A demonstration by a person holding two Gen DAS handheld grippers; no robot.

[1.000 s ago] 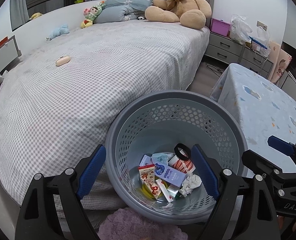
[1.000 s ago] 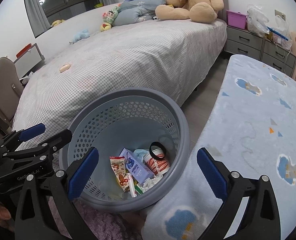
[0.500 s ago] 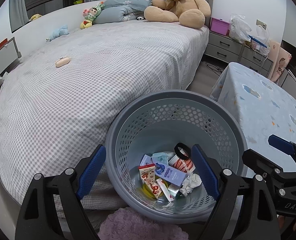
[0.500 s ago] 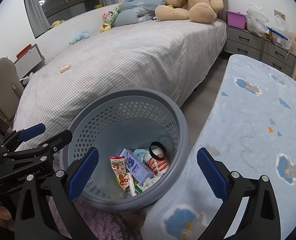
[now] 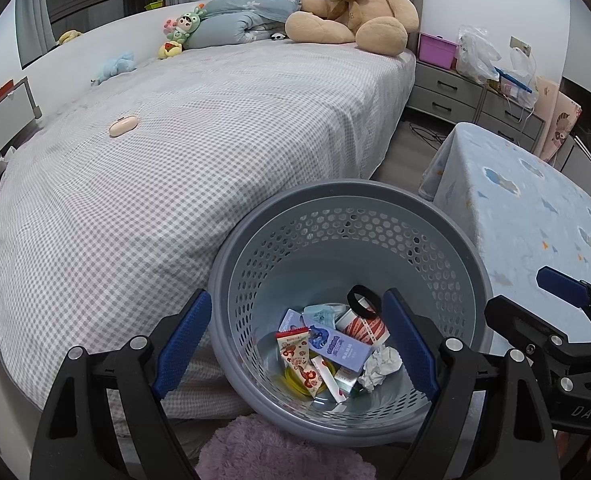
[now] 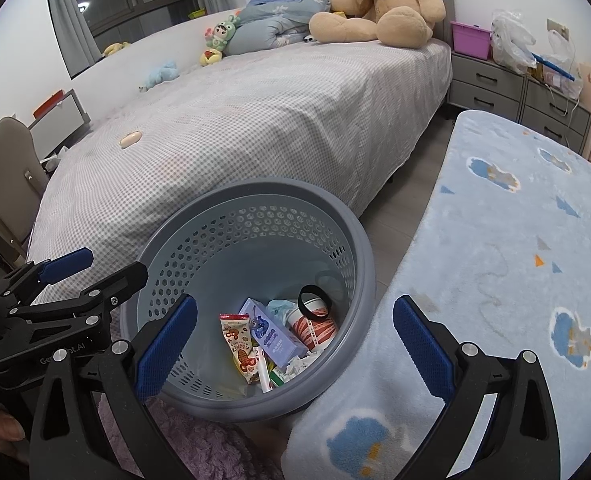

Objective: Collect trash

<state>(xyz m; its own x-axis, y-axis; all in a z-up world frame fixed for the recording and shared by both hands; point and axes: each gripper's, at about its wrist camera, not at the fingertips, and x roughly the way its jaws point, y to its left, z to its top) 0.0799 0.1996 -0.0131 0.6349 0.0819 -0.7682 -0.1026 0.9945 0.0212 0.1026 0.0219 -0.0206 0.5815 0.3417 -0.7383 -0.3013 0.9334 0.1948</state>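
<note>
Bedding in a grey-and-white check covers the bed (image 5: 199, 168), the biggest thing in view, running from the headboard down to the basket. A tan teddy bear (image 5: 351, 4) sits at the head beside a folded blue quilt (image 5: 235, 28), with a small doll (image 5: 185, 26), a pale blue plush (image 5: 115, 66) and a small pink oval case (image 5: 124, 126) scattered over the cover. Grey drawers (image 5: 467, 92) stand past the bed's far corner, bearing a pink box (image 5: 437, 50) and plastic bags (image 5: 477, 54). A table under a light blue cloud-print cloth (image 6: 515, 248) stands just beside the basket on its right.

The grey perforated basket (image 5: 347, 216) stands between bed and table, its rim against the hanging bedcover. Trash lies at its bottom: a purple carton (image 5: 337, 346), a red-and-white snack wrapper (image 5: 297, 354), a red-striped paper cup (image 5: 365, 326) with a black ring (image 5: 361, 302) on it, a crumpled tissue (image 5: 381, 364). A fuzzy mauve rug (image 5: 279, 452) lies in front.

The left gripper (image 5: 295, 344) hovers over the basket, jaws spread wide and empty; the right gripper (image 6: 291, 348) likewise stands wide apart with nothing between its pads.

Nothing has shifted from the earlier frames; both grippers and the basket's contents sit as they did.

"DAS" shows on the right gripper's body in the left view, part of "Gen…" lettering on the left gripper in the right view. Print on the carton is too small to read.
</note>
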